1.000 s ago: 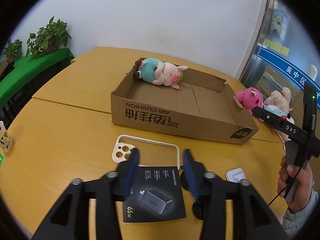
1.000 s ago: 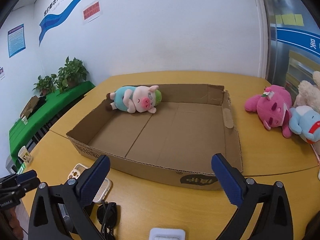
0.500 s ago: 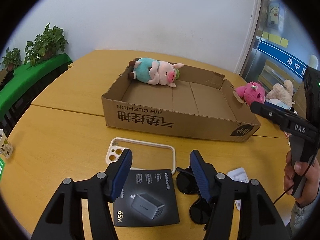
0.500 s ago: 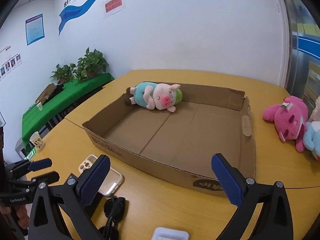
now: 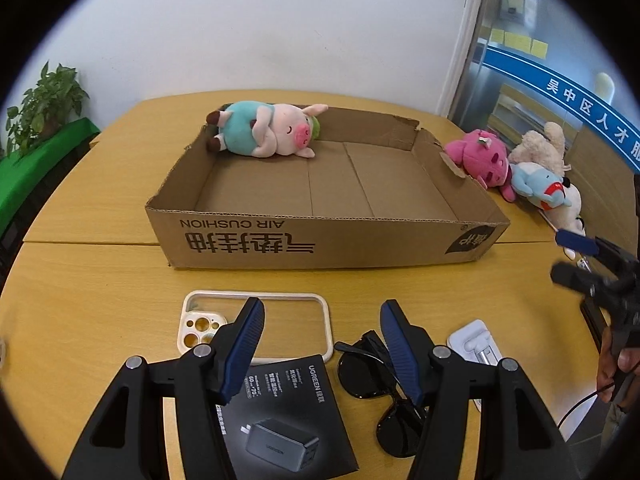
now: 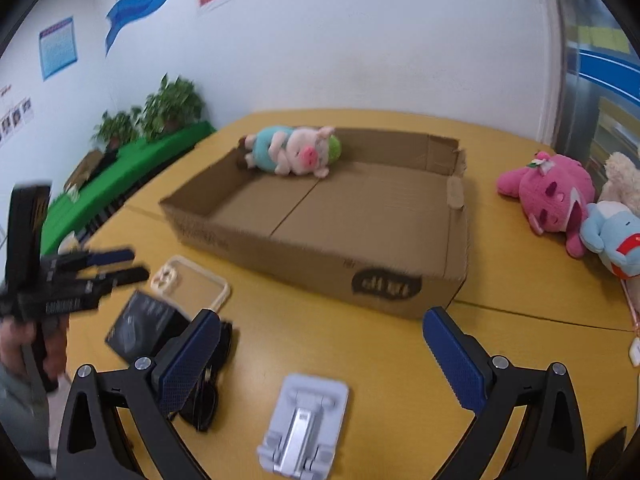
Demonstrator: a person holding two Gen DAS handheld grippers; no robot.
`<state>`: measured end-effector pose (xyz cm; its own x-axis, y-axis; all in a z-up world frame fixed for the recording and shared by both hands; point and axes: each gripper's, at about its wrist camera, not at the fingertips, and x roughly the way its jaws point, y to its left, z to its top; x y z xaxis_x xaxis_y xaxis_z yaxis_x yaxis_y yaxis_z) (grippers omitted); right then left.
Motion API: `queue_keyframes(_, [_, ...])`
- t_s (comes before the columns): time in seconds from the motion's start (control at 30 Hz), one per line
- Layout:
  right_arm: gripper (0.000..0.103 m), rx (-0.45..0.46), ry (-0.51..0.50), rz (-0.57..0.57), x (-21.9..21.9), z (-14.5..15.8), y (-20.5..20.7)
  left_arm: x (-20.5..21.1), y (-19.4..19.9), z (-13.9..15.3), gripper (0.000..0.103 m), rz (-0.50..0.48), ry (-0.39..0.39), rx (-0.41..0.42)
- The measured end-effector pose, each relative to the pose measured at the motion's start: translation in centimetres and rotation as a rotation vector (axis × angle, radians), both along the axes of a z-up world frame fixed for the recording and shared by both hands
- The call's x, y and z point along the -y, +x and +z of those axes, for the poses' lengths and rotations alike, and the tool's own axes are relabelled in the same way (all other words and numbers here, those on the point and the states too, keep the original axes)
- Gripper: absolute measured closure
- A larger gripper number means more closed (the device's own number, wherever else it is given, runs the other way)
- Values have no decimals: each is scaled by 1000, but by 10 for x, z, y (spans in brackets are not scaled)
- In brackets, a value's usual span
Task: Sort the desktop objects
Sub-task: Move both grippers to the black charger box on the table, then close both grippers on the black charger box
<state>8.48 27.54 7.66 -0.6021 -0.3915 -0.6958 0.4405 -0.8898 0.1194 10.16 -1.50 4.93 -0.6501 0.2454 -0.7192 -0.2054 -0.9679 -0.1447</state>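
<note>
My left gripper (image 5: 322,312) stands open above the table, its fingers over a cream phone case (image 5: 256,324), a black charger box (image 5: 280,420) and black sunglasses (image 5: 368,376); nothing is gripped. My right gripper (image 6: 320,318) is open wide, with a white phone stand (image 6: 304,424) lying on the table below the gap. Behind these things sits the shallow cardboard box (image 5: 320,240), with a pig plush (image 5: 268,132) in its far left corner. The right view is blurred.
A pink plush (image 5: 480,160), a blue plush (image 5: 540,184) and a beige plush (image 5: 540,144) lie on the table right of the box. A green-covered bench with potted plants (image 6: 172,104) stands at the left. A hand (image 6: 24,344) holds the left gripper.
The left gripper's jaws have spread wider and its view has drawn back from the box. The right gripper has shifted, and the phone stand now shows fully beneath it.
</note>
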Motion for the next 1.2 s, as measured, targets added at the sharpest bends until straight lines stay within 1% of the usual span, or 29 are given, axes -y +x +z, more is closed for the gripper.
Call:
queue_keyframes(0.07, [0,36,29,52,11,-9,8,5,-3,-1,43,-15,5,2])
queue_keyframes(0.2, [0,98,51,193,52,-30,27,23,-6,-9,43,-34,53,34])
queue_keyframes(0.33, [0,164,20,341,111,-50,40,45,-1,-21,43,-19,89,75])
queue_keyframes(0.37, [0,175,20,368,123,-54,42,51,2,-24,43,-15,101,88])
queue_keyframes(0.47, [0,202,66,443,166,-72,52,71,10,-35,43,-8,138,129])
queue_keyframes(0.57, [0,248,84,493,198,-88,59,88,15,-49,43,2,161,171])
queue_keyframes(0.63, [0,255,117,515,216,-98,63,94,16,-60,43,-6,185,210])
queue_keyframes(0.7, [0,240,155,514,227,-102,67,96,15,-72,43,-12,206,233])
queue_keyframes(0.73, [0,231,140,518,228,-100,69,97,14,-76,43,-16,221,243])
queue_keyframes(0.77, [0,226,98,536,227,-95,72,99,14,-79,43,-23,262,247])
queue_keyframes(0.8, [0,209,72,544,225,-89,75,101,13,-81,43,-19,275,245])
queue_keyframes(0.83, [0,191,78,537,224,-87,76,102,12,-82,43,-22,286,248])
queue_keyframes(0.9, [0,185,143,495,222,-93,75,104,9,-84,43,-33,309,256])
queue_keyframes(0.93, [0,209,182,465,222,-102,72,104,8,-85,42,-37,314,261])
queue_keyframes(0.97, [0,231,196,451,221,-107,66,105,7,-86,42,-40,324,268])
queue_keyframes(1.03, [0,257,199,450,223,-115,68,107,6,-88,42,-39,337,279])
queue_keyframes(1.1, [1,255,204,459,229,-120,73,106,6,-89,42,-45,347,289])
queue_keyframes(1.13, [4,251,210,465,233,-122,76,104,6,-89,42,-51,351,292])
queue_keyframes(1.17, [3,235,223,462,238,-123,80,101,7,-89,42,-58,349,294])
queue_keyframes(1.2, [3,217,244,448,240,-124,82,98,9,-88,42,-57,332,287])
